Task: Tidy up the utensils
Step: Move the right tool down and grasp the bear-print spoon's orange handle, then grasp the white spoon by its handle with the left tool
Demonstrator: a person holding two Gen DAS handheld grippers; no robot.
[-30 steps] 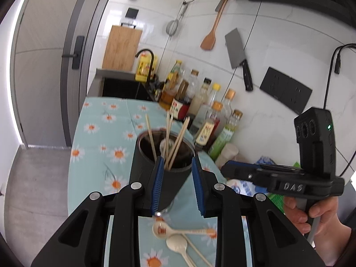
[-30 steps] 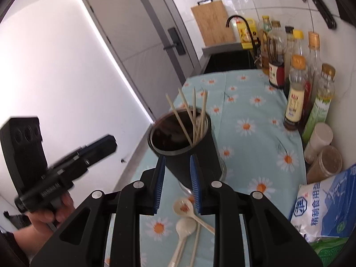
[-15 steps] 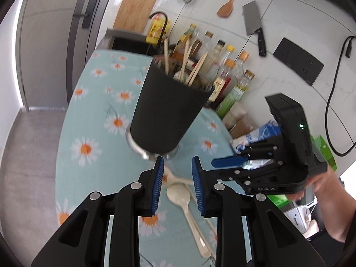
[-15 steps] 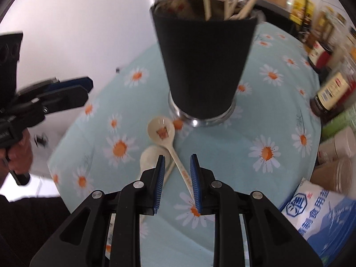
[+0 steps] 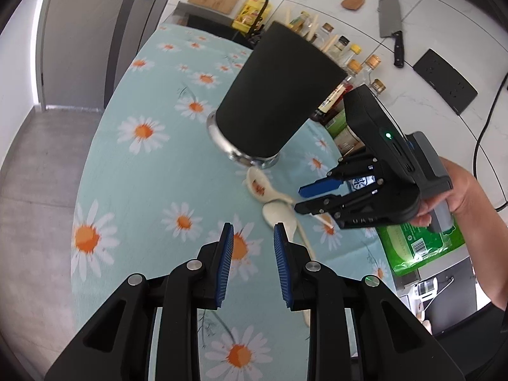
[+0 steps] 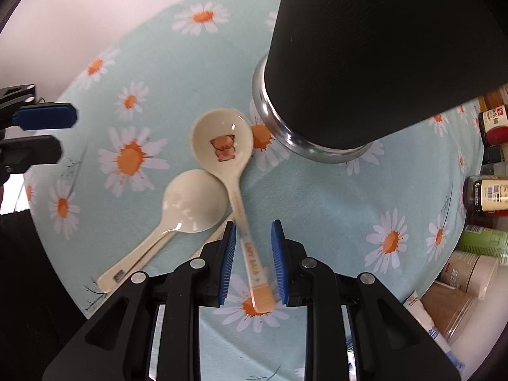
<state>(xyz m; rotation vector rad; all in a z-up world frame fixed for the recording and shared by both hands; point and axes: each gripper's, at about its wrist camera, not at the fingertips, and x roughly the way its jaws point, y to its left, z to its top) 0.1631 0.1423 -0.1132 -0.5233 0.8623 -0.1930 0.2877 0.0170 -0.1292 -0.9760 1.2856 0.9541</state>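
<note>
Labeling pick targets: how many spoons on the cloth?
2. The bear-print spoon lies with its bowl beside the black holder; the plain spoon lies beside it. More may be hidden inside the holder.

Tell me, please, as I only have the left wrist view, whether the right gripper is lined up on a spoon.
Observer: Yes. In the right wrist view the right gripper is open, and the handle of the printed spoon lies between its fingers, not yet gripped.
Operator: Which way does that spoon face?
Observer: It lies bowl up, with its bowl toward the black holder.
Operator: Is the other spoon in the way?
Observer: The plain spoon lies outside the fingers; its bowl appears to touch the printed handle just ahead of them.
</note>
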